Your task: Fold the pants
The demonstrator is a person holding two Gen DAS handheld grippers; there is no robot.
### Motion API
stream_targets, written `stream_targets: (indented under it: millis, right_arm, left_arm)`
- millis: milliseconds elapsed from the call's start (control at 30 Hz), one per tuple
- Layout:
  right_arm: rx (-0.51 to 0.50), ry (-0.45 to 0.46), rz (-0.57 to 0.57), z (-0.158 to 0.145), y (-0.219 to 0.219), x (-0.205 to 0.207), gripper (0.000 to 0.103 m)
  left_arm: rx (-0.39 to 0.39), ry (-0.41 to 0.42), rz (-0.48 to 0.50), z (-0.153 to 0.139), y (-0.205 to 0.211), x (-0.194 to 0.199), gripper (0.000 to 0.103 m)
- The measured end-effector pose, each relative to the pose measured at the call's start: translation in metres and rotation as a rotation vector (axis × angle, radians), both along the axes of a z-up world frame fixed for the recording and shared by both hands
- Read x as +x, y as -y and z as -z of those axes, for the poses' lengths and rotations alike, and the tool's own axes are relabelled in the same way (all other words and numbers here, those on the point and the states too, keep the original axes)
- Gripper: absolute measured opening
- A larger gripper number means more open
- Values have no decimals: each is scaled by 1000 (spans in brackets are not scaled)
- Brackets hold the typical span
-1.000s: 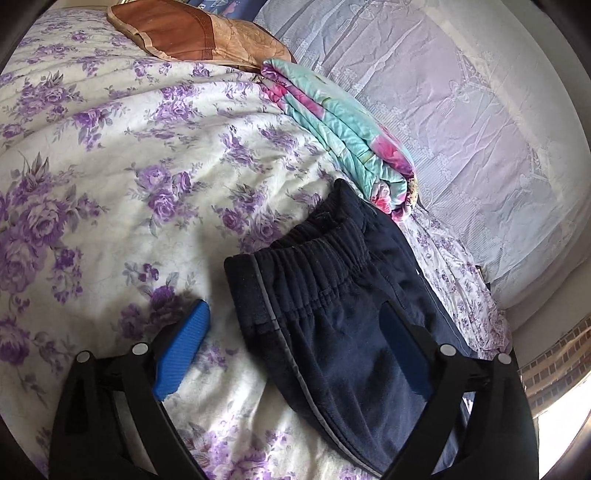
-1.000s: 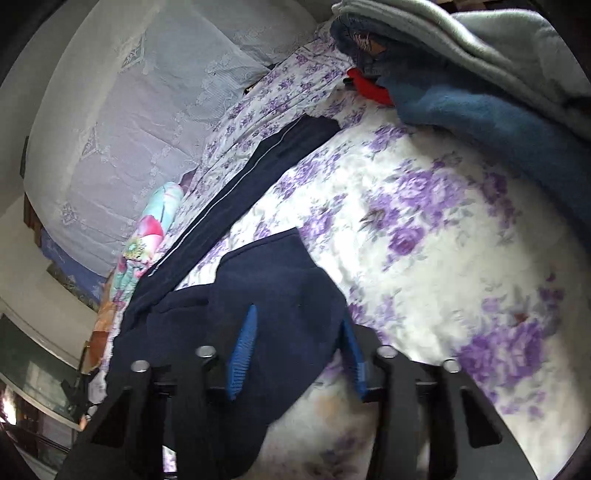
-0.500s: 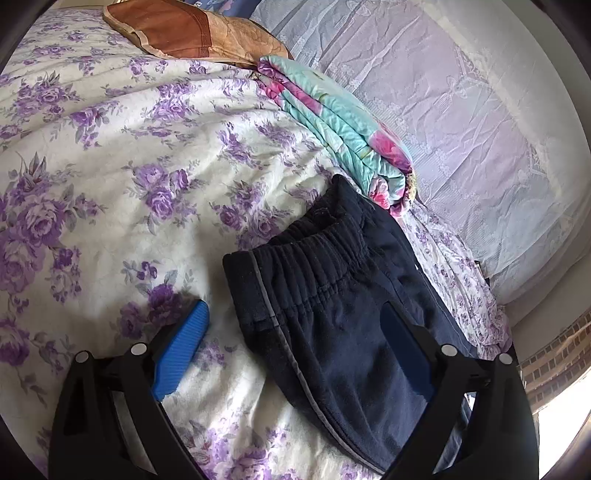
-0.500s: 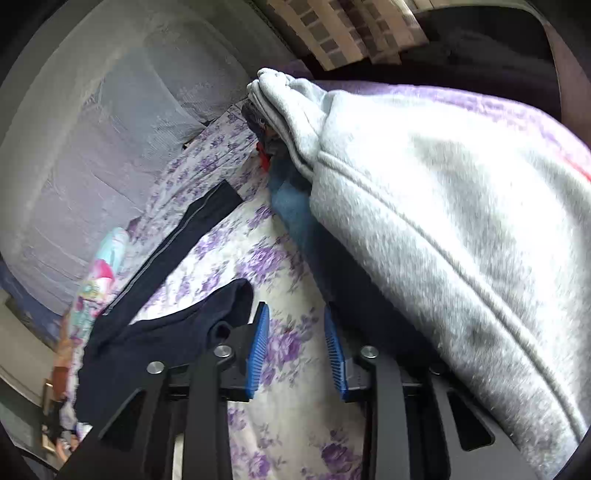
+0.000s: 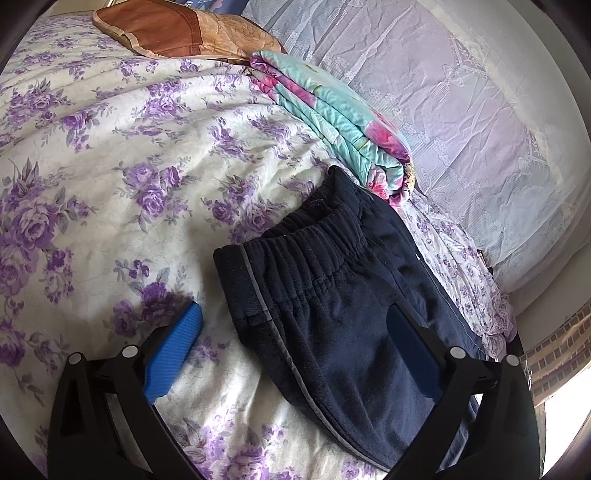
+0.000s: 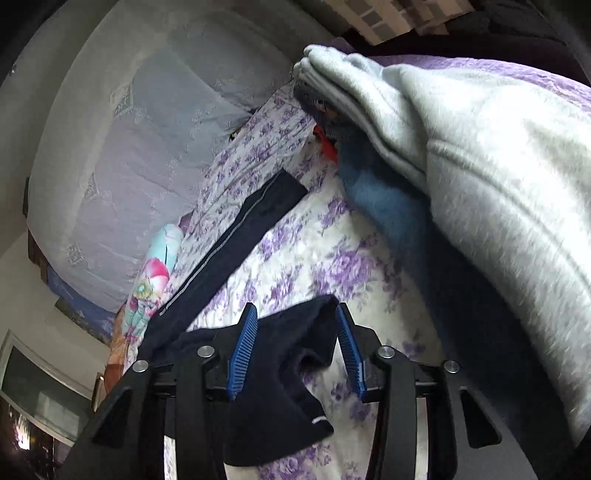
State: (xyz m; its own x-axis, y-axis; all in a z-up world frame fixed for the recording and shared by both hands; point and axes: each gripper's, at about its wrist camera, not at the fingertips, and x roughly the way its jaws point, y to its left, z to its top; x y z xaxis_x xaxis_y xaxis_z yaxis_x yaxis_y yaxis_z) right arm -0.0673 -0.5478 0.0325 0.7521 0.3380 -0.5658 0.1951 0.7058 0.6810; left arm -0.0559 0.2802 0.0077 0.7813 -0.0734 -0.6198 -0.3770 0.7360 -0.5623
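Dark navy pants [image 5: 332, 295] with a grey side stripe lie on the purple-flowered bedspread [image 5: 110, 166], elastic waistband toward the upper left. My left gripper [image 5: 295, 325] is open and straddles the waist end, its right finger over the fabric. In the right wrist view one pant leg [image 6: 240, 236] stretches away along the bed and the other leg end [image 6: 295, 343] lies bunched between the jaws. My right gripper [image 6: 295, 332] is open around that leg end, not clamped.
A folded turquoise and pink quilt [image 5: 343, 122] lies just beyond the waistband, with a brown pillow [image 5: 177, 33] behind it. A pile of grey and blue clothes [image 6: 461, 166] fills the right of the right wrist view. A lace-covered headboard [image 5: 461, 110] borders the bed.
My right gripper swung toward the clothes pile and back; it narrowed away from the cloth, then widened, and the bunched leg end now sits between its jaws. My left gripper barely moved.
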Motion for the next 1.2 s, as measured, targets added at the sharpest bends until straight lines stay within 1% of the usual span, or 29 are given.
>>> stream_targets:
  millis: [67,100,233,267,300,367,433,500,533,567,600,633,667,700,733,767,800,867,933,1000,1067,1133,1167,1200]
  right_arm:
    - [2,3,25,-1,6,-2,53]
    - [5,-12,14,3,6,1,53]
    - [4,-134,-89,34,-13,26,51]
    - [10,-143,-109,40,-19,31,37]
    - [8,-141,-119,42,-24,37,22]
    - [1,-117,-121,37,-30,47,13]
    - [-44,-39,-106,14,-34,48,9]
    - [-114,54,-89,-16,-38,47,3]
    - [-167,90,-64,-31,-38,49,3]
    - [-223,101,-36,-40,-36,52,3]
    - [-298,82,-6,-44,-32,60,5]
    - [-361,34,2,-39,-28,73,6]
    - [-402,-40,12,-28,-21,84,7]
    - [-411,-107,26,-17,-15,88,7]
    - [-360,-142,32,-6,-5,84,7]
    - [-294,-124,27,-2,1,76,7]
    - [-216,-101,22,3,7,60,18]
    - [-141,-73,11,9,11,29,39]
    - [-118,-34,-23,14,5,-4,39]
    - [-166,-23,-65,15,-10,-25,39]
    - [-276,-8,-97,11,-27,-36,39]
    - [-399,-26,-135,14,-43,-31,36]
    - [-436,-42,-144,16,-50,-25,35]
    - [-445,-37,-149,16,-53,-24,34]
  left_arm:
    - [1,-1,0,0,0,0,98]
    - [1,-1,0,0,0,0,98]
    - [0,0,1,1,-1,0,98]
    - [1,-1,0,1,-1,0,98]
    - [2,-3,1,1,-1,0,98]
    - [5,-6,1,1,-1,1,98]
    - [5,-6,2,1,-1,2,98]
    - [4,-5,2,1,-1,2,98]
    - [4,-5,0,1,-1,1,98]
    - [4,-5,0,1,-1,1,98]
    - [3,-3,0,1,-1,1,98]
    - [2,-1,1,1,-1,1,98]
    - [0,1,2,0,-1,1,98]
    - [-4,4,2,0,-2,1,98]
    - [-6,6,3,0,-2,1,98]
    - [-6,6,3,0,-2,1,98]
    - [-5,5,2,0,-2,1,98]
    - [-4,4,3,0,-2,1,98]
    - [-6,7,3,0,-2,1,98]
    - [-9,8,2,0,-2,1,98]
    - [-7,8,3,0,-2,1,98]
    - [-10,10,3,0,-2,1,98]
    - [-10,11,3,0,-2,1,98]
    - [-12,13,3,0,-3,0,98]
